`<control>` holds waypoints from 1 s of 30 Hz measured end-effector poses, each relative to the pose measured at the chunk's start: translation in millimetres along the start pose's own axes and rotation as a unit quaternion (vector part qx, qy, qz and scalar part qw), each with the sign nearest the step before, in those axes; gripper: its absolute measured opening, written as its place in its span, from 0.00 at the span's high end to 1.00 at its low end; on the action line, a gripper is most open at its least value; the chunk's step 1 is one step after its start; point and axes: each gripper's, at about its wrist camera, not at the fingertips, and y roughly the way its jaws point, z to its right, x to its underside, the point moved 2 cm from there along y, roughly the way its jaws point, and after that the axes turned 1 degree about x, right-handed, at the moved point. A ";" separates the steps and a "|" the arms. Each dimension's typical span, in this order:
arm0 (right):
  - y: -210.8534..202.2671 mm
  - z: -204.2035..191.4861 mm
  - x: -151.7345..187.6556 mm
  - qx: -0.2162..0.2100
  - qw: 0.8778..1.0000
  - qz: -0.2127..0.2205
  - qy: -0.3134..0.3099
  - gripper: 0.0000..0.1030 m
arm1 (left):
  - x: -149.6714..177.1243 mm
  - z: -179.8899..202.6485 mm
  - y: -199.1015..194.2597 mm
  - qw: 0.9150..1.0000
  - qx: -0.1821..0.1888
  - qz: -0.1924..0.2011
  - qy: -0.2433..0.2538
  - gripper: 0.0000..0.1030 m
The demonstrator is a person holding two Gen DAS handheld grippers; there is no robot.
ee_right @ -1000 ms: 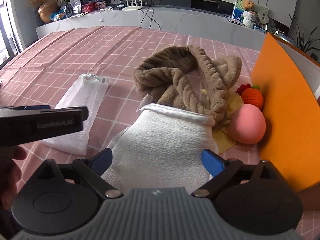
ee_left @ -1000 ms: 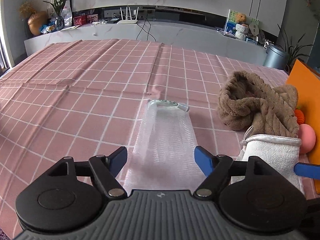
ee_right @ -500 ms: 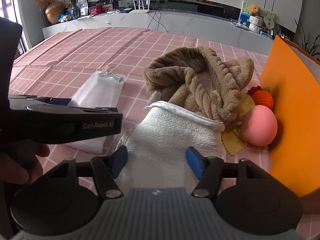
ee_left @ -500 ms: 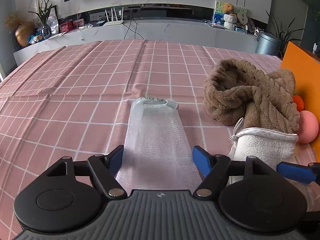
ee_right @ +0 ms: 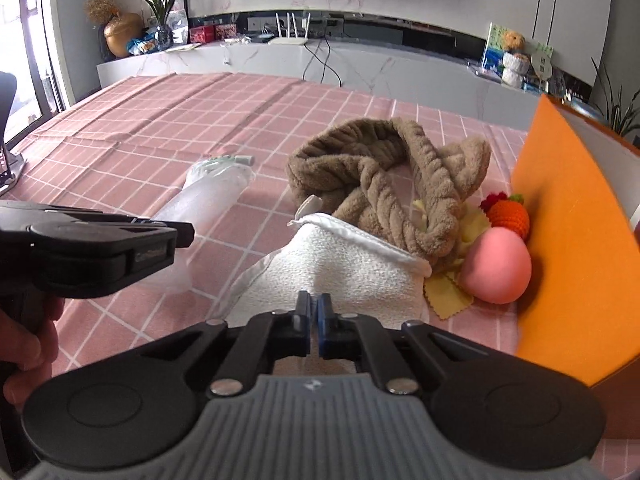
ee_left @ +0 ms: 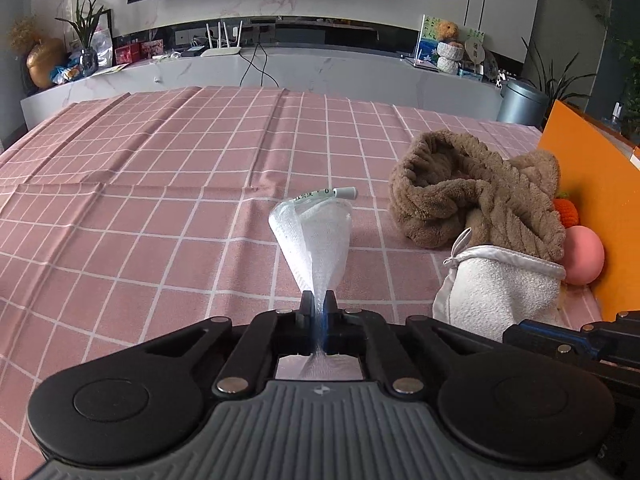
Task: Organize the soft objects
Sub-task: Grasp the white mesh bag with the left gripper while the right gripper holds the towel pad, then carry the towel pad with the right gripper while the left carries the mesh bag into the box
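Both grippers have closed since a second ago: the left gripper (ee_left: 319,304) now pinches the near end of the white translucent mesh pouch (ee_left: 316,240), bunching it into a cone, and the right gripper (ee_right: 314,312) is pressed together on the near edge of the white terry-cloth mitt (ee_right: 340,276). Each item lies on the pink checked tablecloth (ee_left: 160,200) of the counter. Just beyond the mitt sits the brown fluffy plush headband (ee_right: 384,184), touching it. Right of it, a pink egg-shaped sponge (ee_right: 498,270) and an orange crocheted carrot (ee_right: 510,216) rest against the orange box wall (ee_right: 576,240)
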 end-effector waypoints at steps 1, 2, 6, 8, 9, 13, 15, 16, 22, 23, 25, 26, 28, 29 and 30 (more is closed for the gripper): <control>-4.5 0.6 -0.1 -0.001 1.000 0.004 0.000 1.00 | 0.6 -0.2 -5.2 1.000 -0.001 0.005 0.000 0.97; -8.3 1.9 -0.3 -0.002 1.000 0.008 0.001 1.00 | 0.9 -0.8 -9.9 1.000 -0.001 0.006 -0.001 0.97; -26.8 9.3 -2.7 -0.002 1.000 0.025 0.011 1.00 | -0.4 -3.7 -27.7 1.000 0.002 0.012 -0.015 0.97; -38.1 12.4 -4.5 -0.001 0.999 0.038 0.014 1.00 | -2.0 -3.3 -36.2 1.000 0.005 0.017 -0.020 0.97; -44.1 14.5 -5.8 -0.002 0.999 0.046 0.015 1.00 | -3.6 -2.7 -40.6 1.000 0.008 0.020 -0.022 0.97; -67.2 23.8 -12.5 -0.008 0.997 0.075 0.023 1.00 | -11.8 4.6 -58.9 0.999 0.021 0.037 -0.026 0.97; -79.6 30.2 -16.5 -0.006 0.996 0.090 0.025 1.00 | -17.3 9.2 -67.9 0.998 0.031 0.047 -0.029 0.97; -85.1 33.7 -18.7 -0.004 0.995 0.097 0.025 1.00 | -20.3 11.8 -72.1 0.998 0.036 0.050 -0.030 0.97; -117.4 64.4 -33.6 0.015 0.991 0.134 0.014 1.00 | -40.0 38.5 -90.4 0.994 0.079 0.069 -0.023 0.98; -121.8 71.4 -35.8 0.019 0.990 0.138 0.011 1.00 | -43.1 45.0 -92.4 0.993 0.087 0.072 -0.018 0.98; -130.6 85.5 -39.5 0.022 0.989 0.144 0.005 1.00 | -49.7 58.8 -95.5 0.992 0.104 0.077 -0.008 0.97; -134.2 92.6 -41.1 0.022 0.989 0.145 0.003 1.00 | -53.7 67.0 -96.5 0.990 0.114 0.078 -0.002 0.97; -142.1 106.7 -45.2 0.027 0.989 0.146 0.000 1.00 | -60.4 84.5 -96.7 0.988 0.132 0.079 0.013 0.98; -145.6 113.4 -47.2 0.027 0.989 0.146 0.000 1.00 | -63.8 92.8 -96.5 0.987 0.140 0.080 0.021 0.98; -149.3 120.4 -49.2 0.026 0.989 0.147 0.003 1.00 | -66.8 101.8 -95.2 0.985 0.149 0.080 0.029 0.98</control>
